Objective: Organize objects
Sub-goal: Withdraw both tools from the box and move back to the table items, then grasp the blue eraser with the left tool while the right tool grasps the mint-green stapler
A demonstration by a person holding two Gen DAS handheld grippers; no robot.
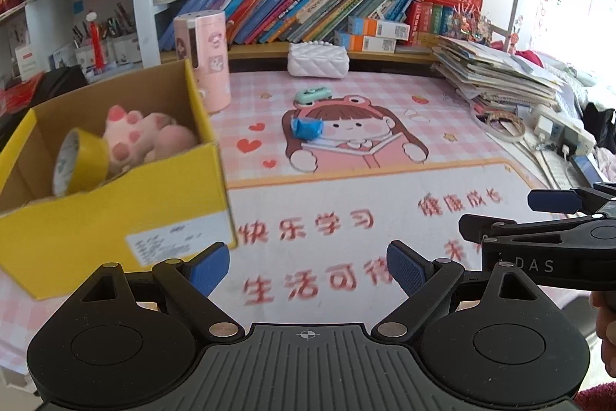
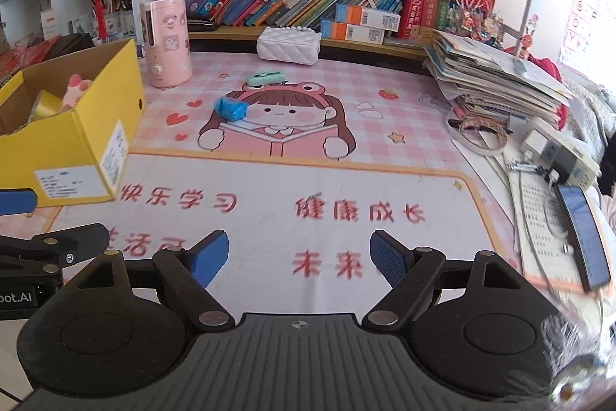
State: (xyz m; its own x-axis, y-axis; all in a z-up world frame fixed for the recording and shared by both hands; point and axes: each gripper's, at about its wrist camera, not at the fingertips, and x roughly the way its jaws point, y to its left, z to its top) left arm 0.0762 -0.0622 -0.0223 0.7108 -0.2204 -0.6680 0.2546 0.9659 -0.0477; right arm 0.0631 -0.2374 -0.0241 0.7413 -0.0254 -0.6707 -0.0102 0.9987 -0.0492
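A yellow cardboard box (image 1: pixel 115 207) stands at the left of the pink desk mat (image 1: pixel 346 149); it also shows in the right wrist view (image 2: pixel 77 141). Inside lie a yellow tape roll (image 1: pixel 79 160) and a pink plush paw (image 1: pixel 142 137). A crumpled blue object (image 1: pixel 307 128) (image 2: pixel 231 108) and a mint green item (image 1: pixel 312 95) (image 2: pixel 265 78) lie on the mat near the printed girl. My left gripper (image 1: pixel 308 268) is open and empty above the mat's front. My right gripper (image 2: pixel 298 257) is open and empty beside it.
A pink cylinder (image 1: pixel 204 60) stands behind the box. A white quilted pouch (image 1: pixel 317 60) lies at the shelf foot. A stack of papers (image 2: pixel 496 72), a tape ring (image 2: pixel 483 137), a power strip (image 2: pixel 558 153) and a phone (image 2: pixel 583 237) crowd the right. Bookshelves run behind.
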